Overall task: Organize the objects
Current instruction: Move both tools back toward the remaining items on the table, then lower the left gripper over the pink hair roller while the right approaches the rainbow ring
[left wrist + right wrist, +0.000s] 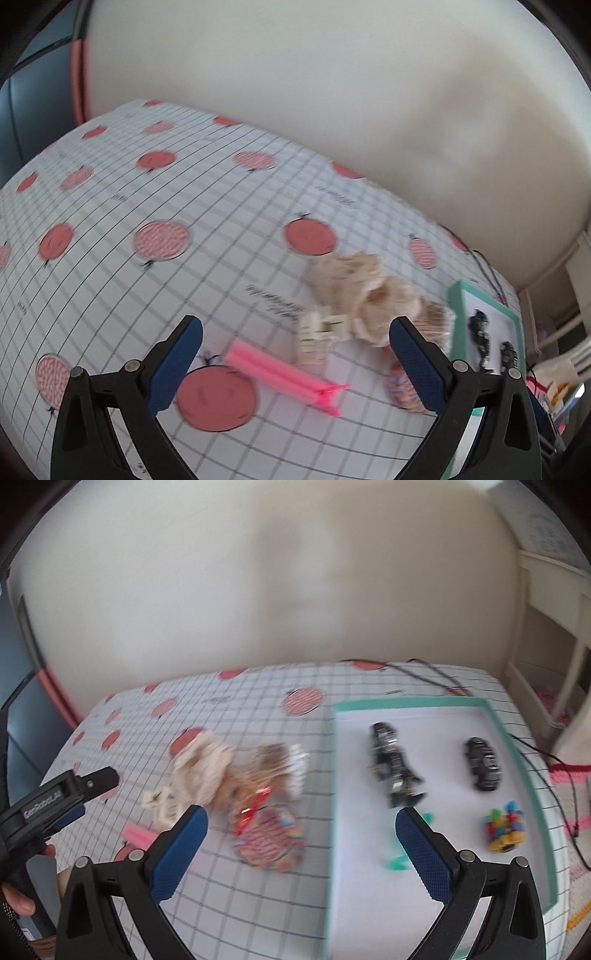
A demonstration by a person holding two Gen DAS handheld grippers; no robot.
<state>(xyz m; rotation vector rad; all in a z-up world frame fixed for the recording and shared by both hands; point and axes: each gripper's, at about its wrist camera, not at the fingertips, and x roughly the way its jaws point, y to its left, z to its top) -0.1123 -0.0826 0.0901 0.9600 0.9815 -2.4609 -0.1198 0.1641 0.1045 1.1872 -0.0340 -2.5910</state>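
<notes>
Both grippers, left (295, 350) and right (301, 838), hover with fingers spread, empty; the tray (517, 738) is partly filled, so next likely means closing on the pink clip (284, 380)

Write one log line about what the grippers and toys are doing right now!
left hand-held gripper: open, above pink clip | right hand-held gripper: open, empty | green-rimmed tray: holds black toys

Left gripper (295, 354), right gripper (301, 843): fingers spread wide, empty.

Each black hand-held gripper (295, 336) (301, 823) carries blue textured finger pads (177, 365) and silver screws.
</notes>
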